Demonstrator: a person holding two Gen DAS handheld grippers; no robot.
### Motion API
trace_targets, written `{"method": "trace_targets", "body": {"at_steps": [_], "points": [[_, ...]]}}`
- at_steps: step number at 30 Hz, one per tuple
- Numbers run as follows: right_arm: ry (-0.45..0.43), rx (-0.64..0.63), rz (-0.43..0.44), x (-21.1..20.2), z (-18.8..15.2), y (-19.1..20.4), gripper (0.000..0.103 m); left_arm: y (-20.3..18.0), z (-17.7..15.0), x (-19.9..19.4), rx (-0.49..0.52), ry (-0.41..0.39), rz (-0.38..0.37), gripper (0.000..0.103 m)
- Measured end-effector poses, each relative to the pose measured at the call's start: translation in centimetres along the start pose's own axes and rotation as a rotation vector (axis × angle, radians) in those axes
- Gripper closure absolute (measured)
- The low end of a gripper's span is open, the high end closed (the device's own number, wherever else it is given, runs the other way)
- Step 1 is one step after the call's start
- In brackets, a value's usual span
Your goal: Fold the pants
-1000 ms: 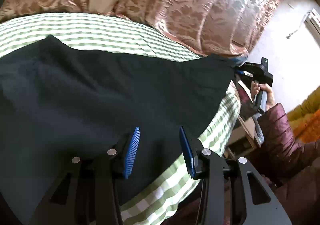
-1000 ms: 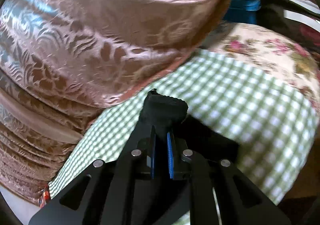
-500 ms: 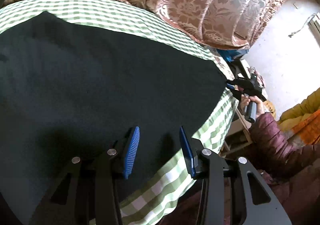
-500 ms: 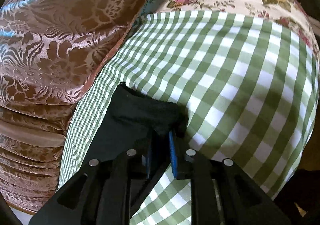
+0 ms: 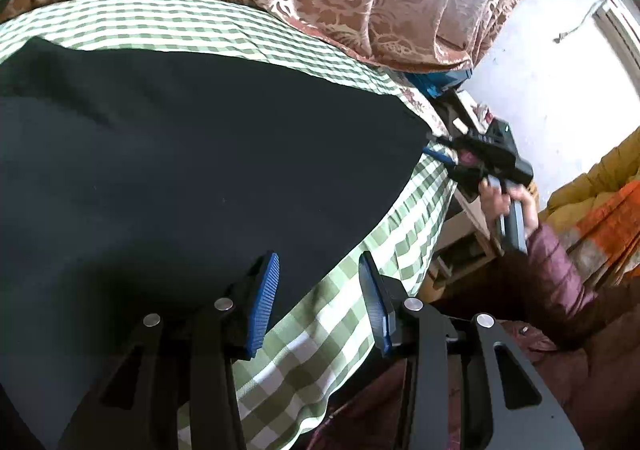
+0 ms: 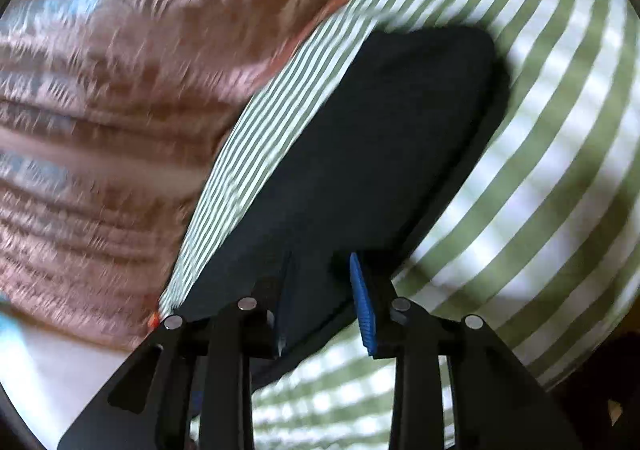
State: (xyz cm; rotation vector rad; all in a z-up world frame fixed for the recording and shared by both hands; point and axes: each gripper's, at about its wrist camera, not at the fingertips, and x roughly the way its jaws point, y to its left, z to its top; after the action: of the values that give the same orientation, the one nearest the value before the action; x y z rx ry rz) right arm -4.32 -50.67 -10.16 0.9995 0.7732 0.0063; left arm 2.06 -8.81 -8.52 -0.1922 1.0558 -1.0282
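One pair of black pants (image 5: 192, 170) lies flat on the green-checked bed (image 5: 328, 346), long axis running left to right. Left claw (image 5: 318, 302) hangs part open, empty, at their near edge. Right claw (image 6: 320, 302), jaws just opening, straddles their right end without pressing.

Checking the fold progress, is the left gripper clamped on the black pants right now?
No, the left gripper stands open with only checked cloth between its pads.
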Motion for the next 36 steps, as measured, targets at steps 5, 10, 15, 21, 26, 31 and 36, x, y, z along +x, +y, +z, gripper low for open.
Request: {"method": "trace_targets", "body": {"at_steps": [5, 10, 15, 21, 26, 31, 36], "points": [[0.100, -0.003, 0.030, 2.0, -2.7, 0.7, 0.075, 0.0, -0.2, -0.3, -0.002, -0.017, -0.004, 0.063], [0.113, 0.015, 0.037, 3.2, -3.0, 0.6, 0.094, -0.3, -0.4, -0.5, 0.007, -0.019, 0.012, 0.063], [0.074, -0.091, 0.000, 2.0, -3.0, 2.0, 0.098, -0.8, -0.5, -1.1, 0.019, -0.026, 0.043, 0.063], [0.124, -0.087, -0.090, 2.7, -3.5, 0.0, 0.091, 0.4, -1.7, -1.1, -0.022, 0.007, 0.057, 0.063], [-0.017, -0.169, -0.183, -0.6, -2.0, 2.3, 0.077, 1.0, -1.3, -2.8, -0.060, -0.080, 0.063, 0.063], [0.054, -0.340, -0.076, 3.4, -2.5, 9.3, 0.064, 2.3, -1.5, -3.7, -0.110, -0.140, 0.118, 0.063], [0.301, -0.478, -0.027, 12.6, -6.1, 14.2, 0.064, 3.0, -3.5, -3.9, -0.134, -0.129, 0.162, 0.063]]}}
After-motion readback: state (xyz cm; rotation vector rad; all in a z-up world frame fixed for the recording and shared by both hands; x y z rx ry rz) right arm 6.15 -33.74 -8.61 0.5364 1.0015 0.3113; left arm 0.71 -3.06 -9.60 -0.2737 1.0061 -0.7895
